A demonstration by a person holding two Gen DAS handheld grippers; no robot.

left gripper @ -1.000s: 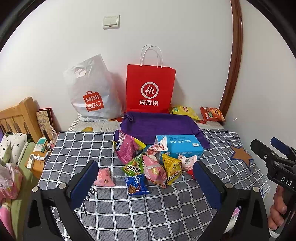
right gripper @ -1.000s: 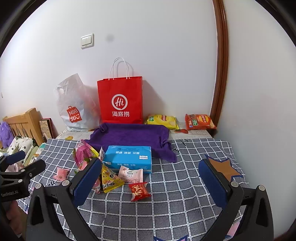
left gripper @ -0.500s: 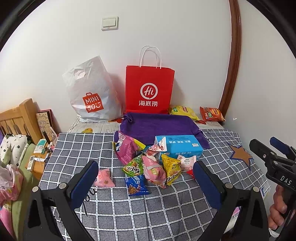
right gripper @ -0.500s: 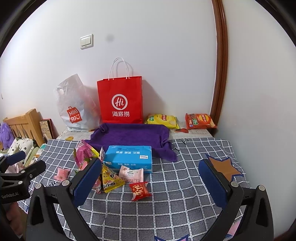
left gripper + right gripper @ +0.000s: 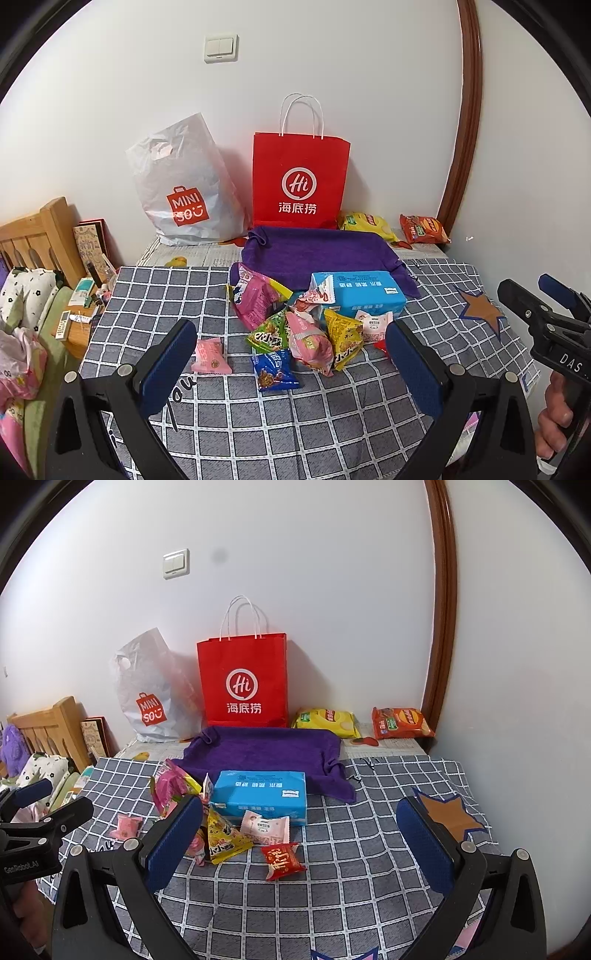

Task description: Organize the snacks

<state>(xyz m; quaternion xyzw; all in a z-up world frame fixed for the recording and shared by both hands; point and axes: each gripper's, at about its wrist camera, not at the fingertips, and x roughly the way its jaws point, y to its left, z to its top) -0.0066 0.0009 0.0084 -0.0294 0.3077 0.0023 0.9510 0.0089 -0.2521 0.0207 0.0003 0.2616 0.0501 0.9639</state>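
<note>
- Your left wrist camera looked forward and slightly down over the checked table [image 5: 155, 295] toward the white wall, from its near edge, left of centre.
- Your right wrist camera faced the same wall from further right.
- Both views shared the red paper bag [image 5: 301, 181] [image 5: 243, 681], purple towel [image 5: 317, 254] [image 5: 262, 749] and blue box [image 5: 360, 293] [image 5: 260, 794].
- Each view caught the other hand-held gripper [image 5: 543, 306] [image 5: 44, 801] at its edge.
</note>
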